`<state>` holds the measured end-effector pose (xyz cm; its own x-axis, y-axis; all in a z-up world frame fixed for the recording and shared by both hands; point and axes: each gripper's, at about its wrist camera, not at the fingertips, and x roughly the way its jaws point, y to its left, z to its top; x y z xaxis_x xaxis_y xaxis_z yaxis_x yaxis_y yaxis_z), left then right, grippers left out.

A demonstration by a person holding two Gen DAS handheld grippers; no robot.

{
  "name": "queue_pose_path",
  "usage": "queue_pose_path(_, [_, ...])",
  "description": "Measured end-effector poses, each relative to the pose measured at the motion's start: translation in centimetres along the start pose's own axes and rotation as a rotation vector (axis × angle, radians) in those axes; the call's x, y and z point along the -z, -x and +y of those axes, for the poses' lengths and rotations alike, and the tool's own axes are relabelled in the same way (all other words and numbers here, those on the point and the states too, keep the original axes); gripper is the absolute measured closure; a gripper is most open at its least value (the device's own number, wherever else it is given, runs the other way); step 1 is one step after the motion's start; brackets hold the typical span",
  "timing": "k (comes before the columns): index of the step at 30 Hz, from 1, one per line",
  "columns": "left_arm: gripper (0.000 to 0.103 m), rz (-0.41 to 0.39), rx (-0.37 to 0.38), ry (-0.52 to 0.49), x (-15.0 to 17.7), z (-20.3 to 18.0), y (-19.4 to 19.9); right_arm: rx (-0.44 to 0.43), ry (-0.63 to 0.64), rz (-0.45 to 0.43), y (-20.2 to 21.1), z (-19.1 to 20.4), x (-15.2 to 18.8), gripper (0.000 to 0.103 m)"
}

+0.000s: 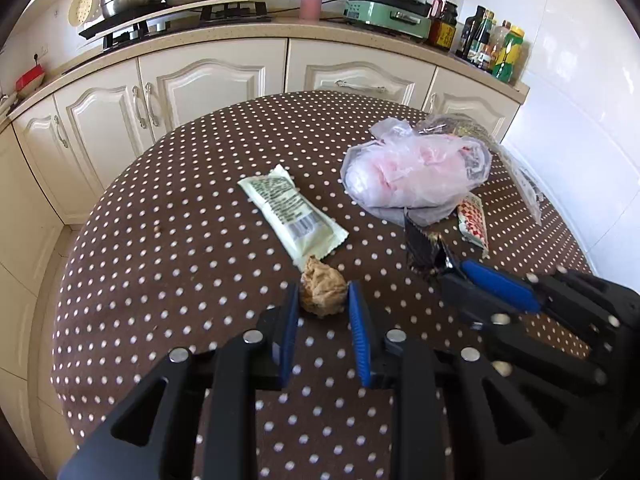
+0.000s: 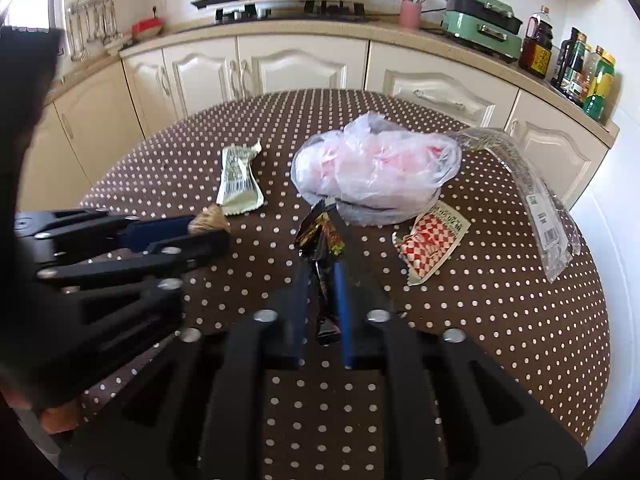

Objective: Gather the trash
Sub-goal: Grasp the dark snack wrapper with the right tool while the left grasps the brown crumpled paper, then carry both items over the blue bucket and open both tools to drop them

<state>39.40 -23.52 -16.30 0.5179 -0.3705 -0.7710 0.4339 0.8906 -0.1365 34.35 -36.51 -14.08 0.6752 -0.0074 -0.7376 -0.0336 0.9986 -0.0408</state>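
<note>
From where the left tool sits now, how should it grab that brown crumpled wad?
Pinch the wad across its middle, coming in from the near table edge as the left tool already does. It is a squashy lump lying between the open fingers, with the pale wrapper touching only its far side.

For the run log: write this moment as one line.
left gripper: closing on brown wad | right gripper: shut on dark wrapper | table
</note>
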Motion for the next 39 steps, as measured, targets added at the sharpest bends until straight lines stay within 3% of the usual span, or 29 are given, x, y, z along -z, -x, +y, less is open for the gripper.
queue_pose_path(1, [0.079,-0.001,0.005,0.006,0.2,0.2,0.2,0.016,0.002,0.015,-0.4,0.1,-0.1,0.064])
queue_pose_path(2, [0.079,-0.002,0.005,0.008,0.5,0.5,0.5,0.032,0.005,0.021,-0.6,0.1,0.0,0.061])
queue_pose_path(3, [0.079,-0.004,0.005,0.010,0.6,0.6,0.6,0.038,0.010,0.028,-0.8,0.2,-0.1,0.066])
queue_pose_path(4, [0.079,-0.008,0.007,0.017,0.9,1.0,0.9,0.040,0.015,0.035,-1.0,0.2,-0.1,0.082])
queue_pose_path(7, [0.079,-0.017,0.015,0.035,1.4,1.9,1.9,0.051,0.012,0.025,-0.9,0.3,-0.1,0.093])
queue_pose_path(12, [0.080,-0.054,0.029,0.064,2.6,4.2,4.7,0.001,-0.006,-0.028,1.0,1.9,0.1,0.095])
queue_pose_path(16, [0.080,-0.092,0.031,0.098,3.6,6.7,7.2,-0.054,0.031,-0.071,3.0,5.6,-0.2,0.095])
queue_pose_path(22, [0.080,-0.155,-0.011,0.194,6.9,13.4,11.9,-0.178,0.090,-0.129,5.2,13.3,-1.5,0.095])
queue_pose_path(26, [0.080,-0.175,-0.072,0.275,10.3,19.1,14.7,-0.278,0.152,-0.135,5.2,20.4,-1.8,0.095])
queue_pose_path(32, [0.080,-0.155,-0.156,0.394,16.0,27.0,15.8,-0.399,0.243,-0.046,2.0,31.0,-0.3,0.095])
queue_pose_path(39, [0.079,-0.041,-0.183,0.564,23.2,36.2,11.9,-0.436,0.312,0.120,-5.6,40.5,3.3,0.095])
